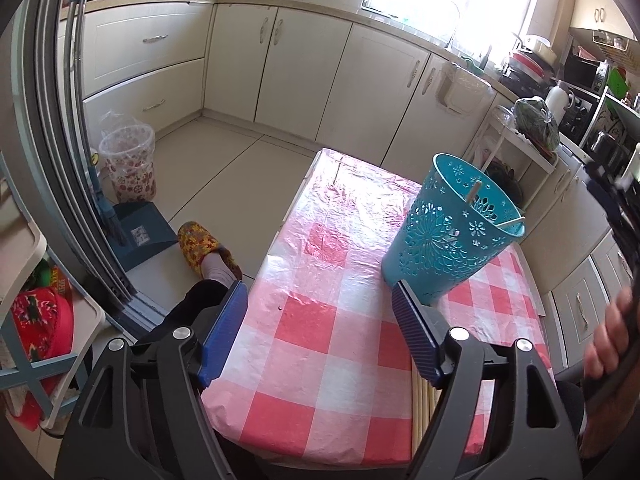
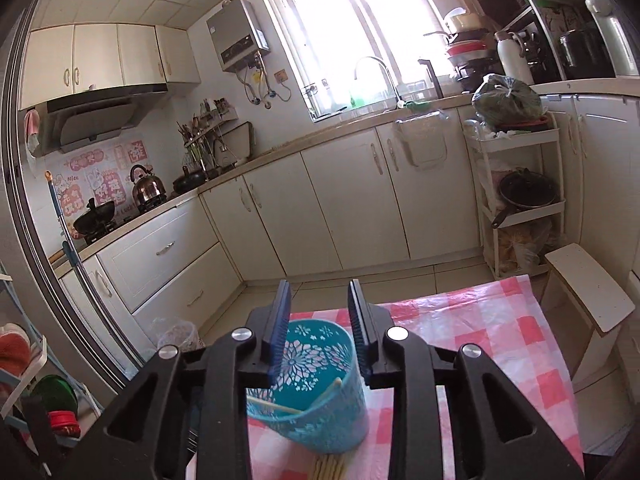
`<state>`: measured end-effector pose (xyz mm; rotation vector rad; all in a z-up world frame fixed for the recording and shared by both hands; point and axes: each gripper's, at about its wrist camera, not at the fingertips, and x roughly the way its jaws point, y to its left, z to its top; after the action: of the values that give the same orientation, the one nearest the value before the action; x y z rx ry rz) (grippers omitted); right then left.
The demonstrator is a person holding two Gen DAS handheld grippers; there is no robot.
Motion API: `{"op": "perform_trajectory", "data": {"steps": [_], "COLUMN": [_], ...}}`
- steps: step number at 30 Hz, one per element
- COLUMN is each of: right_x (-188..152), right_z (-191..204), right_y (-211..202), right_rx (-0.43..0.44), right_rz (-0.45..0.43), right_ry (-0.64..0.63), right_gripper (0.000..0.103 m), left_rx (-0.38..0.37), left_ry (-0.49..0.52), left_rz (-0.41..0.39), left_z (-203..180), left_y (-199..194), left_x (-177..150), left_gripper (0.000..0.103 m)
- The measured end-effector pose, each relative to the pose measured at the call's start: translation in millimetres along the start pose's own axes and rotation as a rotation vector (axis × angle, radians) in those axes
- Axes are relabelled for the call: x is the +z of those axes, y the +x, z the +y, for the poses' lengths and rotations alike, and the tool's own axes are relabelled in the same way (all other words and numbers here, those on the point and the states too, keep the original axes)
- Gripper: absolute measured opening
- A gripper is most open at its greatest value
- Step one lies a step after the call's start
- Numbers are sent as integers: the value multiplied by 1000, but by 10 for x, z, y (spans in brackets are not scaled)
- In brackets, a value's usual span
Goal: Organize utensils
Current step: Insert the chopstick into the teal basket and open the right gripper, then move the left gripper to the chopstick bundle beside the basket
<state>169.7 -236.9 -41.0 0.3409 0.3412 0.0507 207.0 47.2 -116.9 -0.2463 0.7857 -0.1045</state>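
Left wrist view: the left gripper (image 1: 320,332) hangs over the near part of the pink-checked table (image 1: 320,360), jaws spread wide and holding nothing. Ahead and to the right stands the teal holder (image 1: 448,236), upright on the cloth, close to the table's right edge. Two chopsticks (image 1: 508,223) lean inside it, tips poking up past the rim on the right side. Down by the near edge, a bundle of loose chopsticks (image 1: 424,404) lies flat, long axis running away from the camera, partly hidden under the right finger. Bare cloth stretches left and beyond the holder. At the far right, a hand (image 1: 608,340) grips the other tool.

Right wrist view: the right gripper (image 2: 318,316) hovers above the holder (image 2: 320,412), jaws parted, nothing between them. One stick (image 2: 276,406) lies slanted across the mouth. The loose bundle (image 2: 330,468) lies just in front, pointing at the holder's base. Open cloth (image 2: 480,340) extends right.
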Motion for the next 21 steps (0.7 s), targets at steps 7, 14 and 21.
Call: {"op": "perform_trajectory", "data": {"steps": [7,14,21], "right_x": [-857,-1432,-1649], "right_z": [-231,-194,-122], "right_y": [42,559,798], "right_rx": [-58,-52,-82], "right_rz": [273,522,573], "right_ry": [41,14,-36], "right_gripper": [34,27,26], "left_rx": [2,9,6], "left_ry": [10,29,36], "left_rz": [24,34,58], "left_z": [-40,-76,-81], "left_y": [-3,-33,28], "left_x": [-84,-154,-203], "left_gripper": [73,75,75]}}
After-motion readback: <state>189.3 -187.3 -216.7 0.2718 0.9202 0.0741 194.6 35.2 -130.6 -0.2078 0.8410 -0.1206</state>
